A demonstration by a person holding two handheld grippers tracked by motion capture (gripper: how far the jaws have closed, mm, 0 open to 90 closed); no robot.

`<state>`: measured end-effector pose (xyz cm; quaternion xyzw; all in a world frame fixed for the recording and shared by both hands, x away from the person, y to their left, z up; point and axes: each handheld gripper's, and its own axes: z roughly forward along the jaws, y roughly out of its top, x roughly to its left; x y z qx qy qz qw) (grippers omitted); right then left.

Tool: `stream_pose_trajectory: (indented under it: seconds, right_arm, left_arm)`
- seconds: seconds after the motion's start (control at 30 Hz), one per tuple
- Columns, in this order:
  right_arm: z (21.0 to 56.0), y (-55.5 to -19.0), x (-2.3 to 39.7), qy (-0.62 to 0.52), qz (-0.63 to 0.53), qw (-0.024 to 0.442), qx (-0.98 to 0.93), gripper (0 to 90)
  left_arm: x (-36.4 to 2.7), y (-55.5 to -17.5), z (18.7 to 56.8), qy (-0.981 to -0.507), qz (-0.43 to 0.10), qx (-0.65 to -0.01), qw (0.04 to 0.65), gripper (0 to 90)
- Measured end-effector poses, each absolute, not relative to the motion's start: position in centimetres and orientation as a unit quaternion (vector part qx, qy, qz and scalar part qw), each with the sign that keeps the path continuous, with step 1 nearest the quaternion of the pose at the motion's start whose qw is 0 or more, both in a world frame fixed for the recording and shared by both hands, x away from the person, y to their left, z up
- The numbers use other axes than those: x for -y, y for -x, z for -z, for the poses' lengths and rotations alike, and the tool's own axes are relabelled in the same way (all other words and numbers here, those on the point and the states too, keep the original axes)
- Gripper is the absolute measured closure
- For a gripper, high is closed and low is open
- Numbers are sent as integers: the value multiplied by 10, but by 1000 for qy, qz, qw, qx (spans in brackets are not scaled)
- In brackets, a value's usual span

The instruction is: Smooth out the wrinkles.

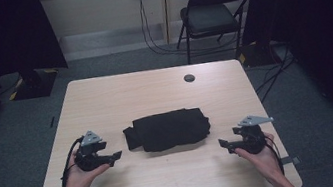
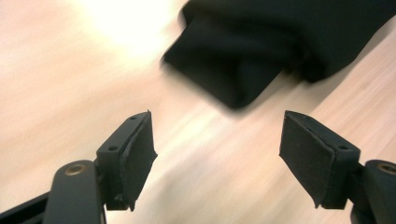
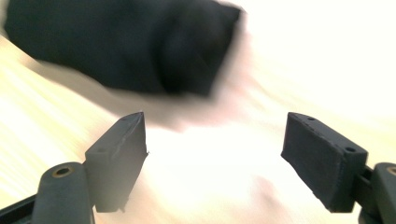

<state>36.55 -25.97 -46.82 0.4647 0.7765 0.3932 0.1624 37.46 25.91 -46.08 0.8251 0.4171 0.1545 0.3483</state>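
A folded black cloth point(image 1: 167, 129) lies in the middle of the light wooden table point(image 1: 154, 90). My left gripper point(image 1: 115, 157) is held just left of the cloth, pointing right toward it, open with nothing between its pads. My right gripper point(image 1: 223, 145) is just right of the cloth, pointing left, also open and holding nothing. In the left gripper view the cloth point(image 2: 280, 42) sits beyond the wide-apart jaws of the left gripper point(image 2: 217, 154). In the right gripper view the blurred cloth point(image 3: 126, 42) lies ahead and to the left of the right gripper point(image 3: 215, 158).
A round cable hole point(image 1: 189, 77) sits near the table's far edge. Behind the table stands a black folding chair point(image 1: 212, 13) with cables along the floor. Dark curtains hang at both sides.
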Motion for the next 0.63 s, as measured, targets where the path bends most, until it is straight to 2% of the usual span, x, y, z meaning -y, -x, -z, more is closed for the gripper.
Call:
stream_pose_trajectory:
  seconds: [0.03,0.2,0.27,0.33,0.37,0.43,0.63]
  right_arm:
    - [475,-361,272,-482,-368,181,-775,244]
    - [492,-362,285,-510,-318,188,-777,224]
    - [498,-362,286,-501,-318,210,-777,210]
    - [501,-360,284,-501,-329,222,-769,197]
    - [504,-358,283,-503,-338,230,-761,192]
    - [504,-358,283,-503,-338,230,-761,192]
    - [504,-358,283,-505,-338,230,-760,183]
  left_arm:
    - [-266,-374,470,-832,-162,-427,314,276]
    - [-267,-380,476,-830,-169,-437,303,287]
    - [-266,-382,483,-832,-167,-449,280,287]
    - [-268,-385,490,-822,-160,-458,298,203]
    - [-271,-386,499,-818,-177,-435,333,150]
    - [-271,-387,504,-813,-186,-425,352,95]
    - [-270,-388,504,-811,-187,-429,351,85]
